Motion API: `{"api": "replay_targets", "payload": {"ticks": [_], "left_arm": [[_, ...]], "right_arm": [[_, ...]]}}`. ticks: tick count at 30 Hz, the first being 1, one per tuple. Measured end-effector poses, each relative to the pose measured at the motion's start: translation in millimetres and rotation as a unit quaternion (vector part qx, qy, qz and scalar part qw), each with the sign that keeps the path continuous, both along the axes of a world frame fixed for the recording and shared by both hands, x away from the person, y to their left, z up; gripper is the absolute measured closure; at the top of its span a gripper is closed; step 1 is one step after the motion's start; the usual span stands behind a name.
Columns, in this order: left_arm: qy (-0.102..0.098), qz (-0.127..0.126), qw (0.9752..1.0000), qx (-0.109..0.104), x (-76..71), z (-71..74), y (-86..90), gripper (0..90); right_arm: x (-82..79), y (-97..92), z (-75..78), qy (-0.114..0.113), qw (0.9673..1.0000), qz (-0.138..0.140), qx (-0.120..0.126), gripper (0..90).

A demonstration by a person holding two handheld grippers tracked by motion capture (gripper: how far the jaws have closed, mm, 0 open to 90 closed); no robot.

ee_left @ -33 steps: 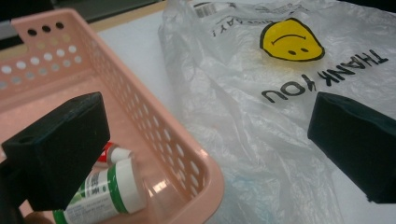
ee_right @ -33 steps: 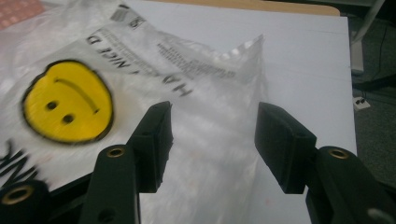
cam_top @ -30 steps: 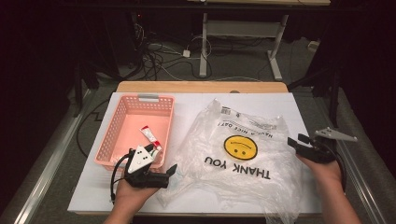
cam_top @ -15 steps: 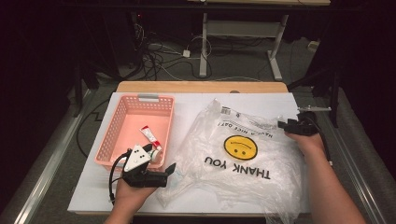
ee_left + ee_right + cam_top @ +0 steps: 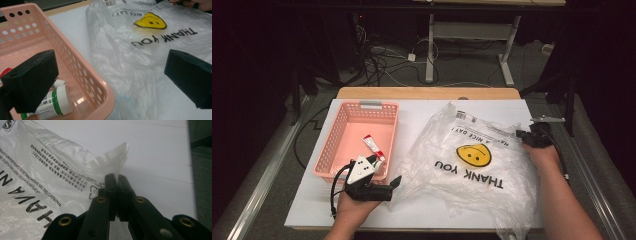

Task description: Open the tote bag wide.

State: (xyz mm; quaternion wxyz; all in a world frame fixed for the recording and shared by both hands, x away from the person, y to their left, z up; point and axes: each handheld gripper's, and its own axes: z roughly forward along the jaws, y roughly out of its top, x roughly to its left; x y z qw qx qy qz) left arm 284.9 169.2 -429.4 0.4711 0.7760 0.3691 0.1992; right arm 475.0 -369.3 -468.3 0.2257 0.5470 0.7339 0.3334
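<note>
A clear plastic bag [image 5: 472,160] printed with a yellow smiley and "THANK YOU" lies crumpled on the right half of the white table top [image 5: 422,115]. My right gripper [image 5: 519,134] is at the bag's far right edge. In the right gripper view its jaws have just been closing and now pinch a raised fold of the bag [image 5: 110,160], shut on it [image 5: 116,178]. My left gripper [image 5: 394,182] rests near the front left, jaws wide open [image 5: 110,75], straddling the pink basket's [image 5: 100,87] corner and the bag's [image 5: 140,65] near edge. A white bottle with a green band [image 5: 55,102] lies in the basket.
The pink perforated basket [image 5: 332,145] stands on the left of the table and holds a red-and-white tube [image 5: 373,146]. Beyond the table's wooden far edge [image 5: 427,92] are floor cables [image 5: 382,60] and a desk frame [image 5: 472,35].
The right hand moved in from the table's right side to the bag's edge, and its jaws closed on the plastic. The left hand and gripper stayed put.
</note>
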Motion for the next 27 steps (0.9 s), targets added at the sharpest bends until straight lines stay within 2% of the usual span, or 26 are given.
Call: {"api": "replay_targets", "payload": {"ticks": [4,8,10,12,14,15,17,19,20,23,25,27], "left_arm": [[0.001,0.003,1.0000,0.000,1.4,-0.6,1.5,0.0],[0.002,0.005,1.0000,-0.004,1.7,-0.7,3.6,0.0],[0.000,0.007,1.0000,-0.003,1.3,0.3,5.0,0.0],[-0.002,0.011,0.9999,-0.006,1.1,1.5,6.7,0.0],[-0.001,0.014,0.9999,-0.006,2.0,3.0,8.8,0.0],[0.001,0.014,0.9999,-0.006,2.9,3.8,9.8,0.0],[0.001,0.017,0.9998,-0.008,5.3,6.3,12.2,0.0],[0.000,0.016,0.9998,-0.015,6.5,10.4,15.2,0.0],[-0.003,0.019,0.9997,-0.015,6.2,12.1,16.3,0.0],[-0.002,0.022,0.9991,-0.037,4.5,9.7,19.4,0.0],[0.006,0.022,0.9988,-0.043,2.0,0.4,20.5,0.0],[0.009,0.019,0.9990,-0.041,1.2,-1.9,21.1,0.0]], "right_arm": [[-4.8,-19.3,4.6,-0.014,0.9993,-0.033,0.002,89.5],[-15.3,-41.7,5.4,-0.020,0.9969,-0.076,0.000,89.5],[-25.1,-52.5,4.3,-0.024,0.9949,-0.098,0.005,89.5],[-36.4,-58.0,2.1,-0.027,0.9942,-0.104,0.002,89.4],[-50.1,-59.1,-0.7,-0.035,0.9931,-0.112,0.014,89.4],[-56.1,-58.6,-2.4,-0.036,0.9928,-0.112,0.020,89.4],[-66.2,-53.3,-1.6,-0.051,0.9923,-0.112,0.016,89.4],[-70.9,-47.9,1.9,-0.052,0.9934,-0.099,0.025,89.1],[-72.7,-43.3,3.7,-0.054,0.9937,-0.096,0.020,88.8],[-75.3,-35.3,5.6,-0.056,0.9947,-0.084,0.016,87.3],[-76.4,-33.9,4.8,-0.051,0.9951,-0.081,0.024,81.5],[-77.6,-34.3,4.8,-0.052,0.9961,-0.066,0.028,67.3]]}}
